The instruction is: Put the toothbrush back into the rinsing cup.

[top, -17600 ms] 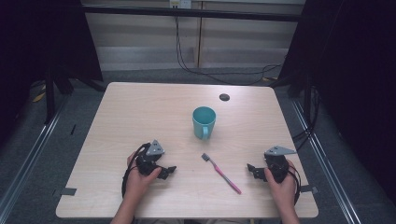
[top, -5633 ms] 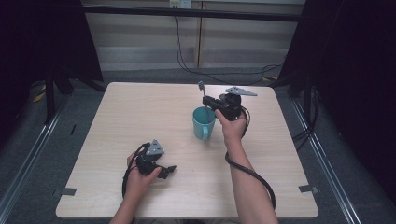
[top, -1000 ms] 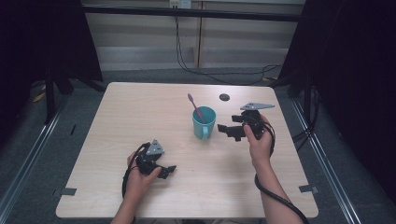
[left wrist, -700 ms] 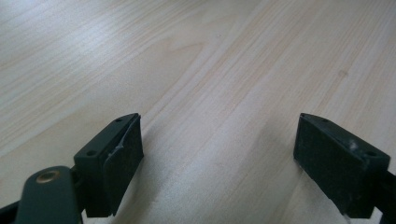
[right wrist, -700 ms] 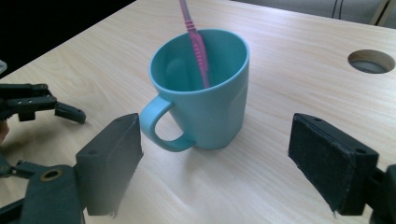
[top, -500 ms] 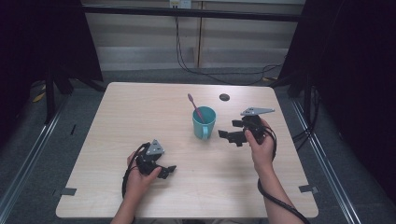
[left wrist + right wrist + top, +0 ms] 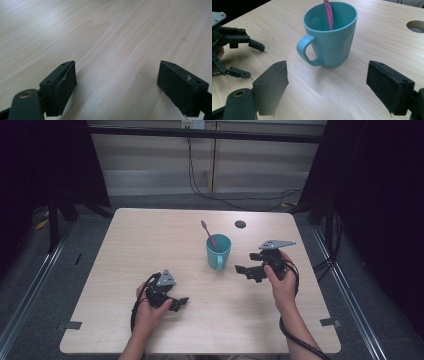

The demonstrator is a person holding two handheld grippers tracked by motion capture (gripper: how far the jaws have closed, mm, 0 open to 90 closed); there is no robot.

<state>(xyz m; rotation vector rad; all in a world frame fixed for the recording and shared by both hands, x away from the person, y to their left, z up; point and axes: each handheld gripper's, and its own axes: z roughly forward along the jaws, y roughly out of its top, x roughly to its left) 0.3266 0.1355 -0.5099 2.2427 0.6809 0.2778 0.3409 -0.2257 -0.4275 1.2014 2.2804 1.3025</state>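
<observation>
The right gripper (image 7: 248, 269) holds its jaws wide apart with nothing between them. The teal mug (image 7: 331, 35) stands upright just ahead of those jaws, handle turned toward them, with the pink toothbrush (image 7: 328, 14) leaning inside it. The left gripper (image 7: 176, 303) rests low over the table (image 7: 105, 32), jaws spread wide and empty.

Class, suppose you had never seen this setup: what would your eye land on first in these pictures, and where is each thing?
The teal mug stands out first, near the middle of the pale wooden table, with a pink toothbrush leaning inside it. Just to its right, the right claw points at the mug with its jaws spread and empty. The left claw rests open near the table's front edge.
</observation>
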